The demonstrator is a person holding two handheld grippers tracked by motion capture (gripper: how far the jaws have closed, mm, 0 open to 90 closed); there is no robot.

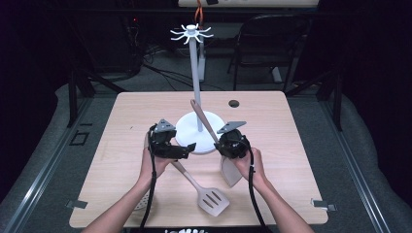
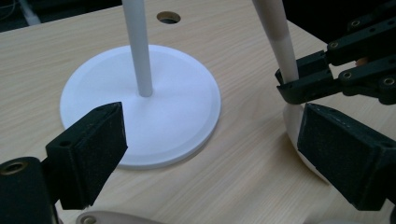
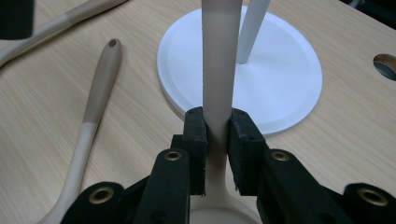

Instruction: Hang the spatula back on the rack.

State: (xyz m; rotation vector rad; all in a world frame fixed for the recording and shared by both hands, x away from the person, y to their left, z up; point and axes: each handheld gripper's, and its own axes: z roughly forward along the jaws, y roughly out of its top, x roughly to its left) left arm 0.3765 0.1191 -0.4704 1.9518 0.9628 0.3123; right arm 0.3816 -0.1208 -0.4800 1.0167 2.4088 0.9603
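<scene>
Now, landmark: white stand base [image 1: 199,131] on the desk [image 1: 121,160].
Right claw [image 3: 217,140]: closed on the handle of a beige spoon [image 3: 219,70], just beside the base.
Left claw [image 2: 210,154]: jaws wide, nothing between them, near the base.
Slotted spatula [image 1: 206,194]: flat on the desk, in front of the base.

**Lighting and picture quality across the three views**

High view: the table [image 1: 145,116] is evenly lit from above, while the surrounding room falls off into near black; shadows under the hands are short and soft. The picture is slightly soft throughout. Gripper views: bright, diffuse light, a mild sheen on the white stand base [image 2: 177,116], and near jaws slightly out of focus. Far corners darken.
</scene>
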